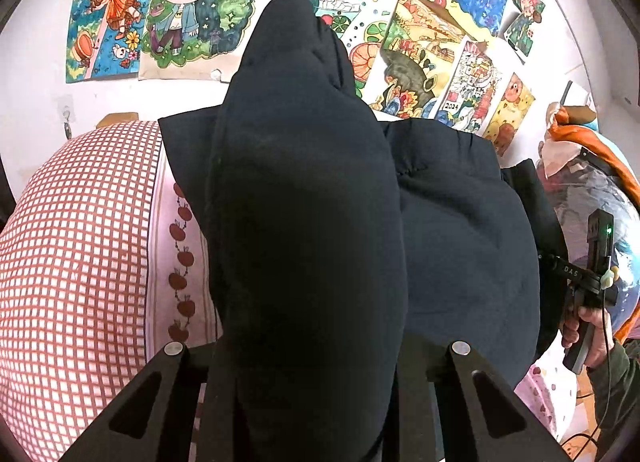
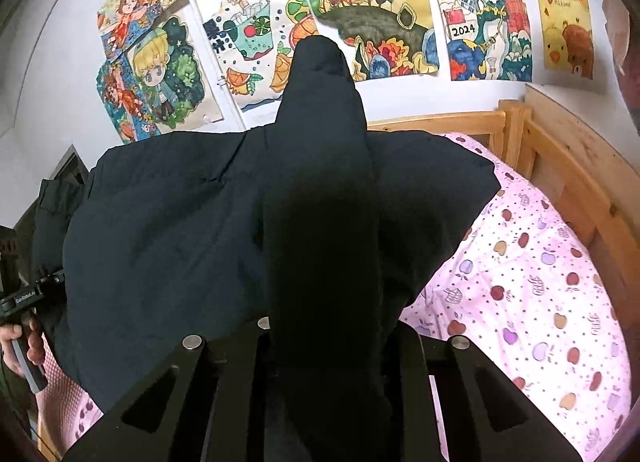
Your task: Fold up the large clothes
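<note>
Both of my grippers are clamped tight on the black jacket [image 1: 312,201]: left gripper [image 1: 308,9] and right gripper [image 2: 320,57], fingers buried in fabric.

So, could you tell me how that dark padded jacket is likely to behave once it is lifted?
The dark padded jacket looks floppy: it drapes in soft folds from both grips. Its puffy bulk suggests it is light for its size. The smooth fabric might slip.

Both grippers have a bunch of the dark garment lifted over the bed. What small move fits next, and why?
Probably carry both held edges forward toward the wall: the left gripper and right gripper each pinch the dark garment, whose body sags onto the bed.
</note>
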A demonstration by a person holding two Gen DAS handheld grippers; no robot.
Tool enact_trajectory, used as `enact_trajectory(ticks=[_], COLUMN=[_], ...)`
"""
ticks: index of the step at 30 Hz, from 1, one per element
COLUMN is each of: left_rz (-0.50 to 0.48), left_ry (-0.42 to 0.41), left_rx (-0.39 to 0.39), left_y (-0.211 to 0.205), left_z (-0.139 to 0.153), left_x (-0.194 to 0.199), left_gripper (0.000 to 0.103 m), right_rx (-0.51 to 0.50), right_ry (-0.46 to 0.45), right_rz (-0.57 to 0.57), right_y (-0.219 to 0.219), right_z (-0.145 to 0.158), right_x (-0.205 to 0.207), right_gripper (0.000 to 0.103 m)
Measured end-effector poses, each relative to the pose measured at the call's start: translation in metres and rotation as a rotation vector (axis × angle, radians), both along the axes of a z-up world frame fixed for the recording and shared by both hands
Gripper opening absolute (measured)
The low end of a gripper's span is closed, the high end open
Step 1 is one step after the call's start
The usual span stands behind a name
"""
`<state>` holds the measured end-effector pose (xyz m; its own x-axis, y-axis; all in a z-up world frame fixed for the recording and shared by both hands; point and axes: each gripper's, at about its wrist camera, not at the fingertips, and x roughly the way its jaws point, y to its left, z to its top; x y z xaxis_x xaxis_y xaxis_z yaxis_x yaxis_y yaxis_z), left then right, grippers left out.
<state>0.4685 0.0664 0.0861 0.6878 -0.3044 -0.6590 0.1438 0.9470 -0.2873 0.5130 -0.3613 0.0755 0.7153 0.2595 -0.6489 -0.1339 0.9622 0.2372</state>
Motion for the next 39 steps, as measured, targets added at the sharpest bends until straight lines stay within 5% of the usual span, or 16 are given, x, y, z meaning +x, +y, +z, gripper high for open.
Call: enact_trajectory(ticks=[27, 34, 37, 39], left_rz=[0.032, 0.096, 0.137, 0.171], left_ry=[0.138, 0.156, 0.142, 0.129], left_rx=[0.117, 0.167, 0.188, 0.172], left_y=[-0.020, -0.025, -0.024, -0.020], left_z=[-0.068, -0.074, -0.076, -0.076], left_x=[0.018, 0.026, 0.025, 0.022], left_gripper=[0.026, 0.048, 0.067, 0.077], right_rx=[-0.095, -0.041, -0.023, -0.038], right_ry=[0.125, 0.139, 0.141, 0.129], right_rz=[-0.015, -0.058, -0.074, -0.099], right_y=[0.015, 0.003, 0.000, 0.000], right_z=[-0.065, -0.074, -0.077, -0.076], right_x=[0.012, 0.016, 0.015, 0.014], right_gripper=[0.021, 0.032, 0.047, 0.067])
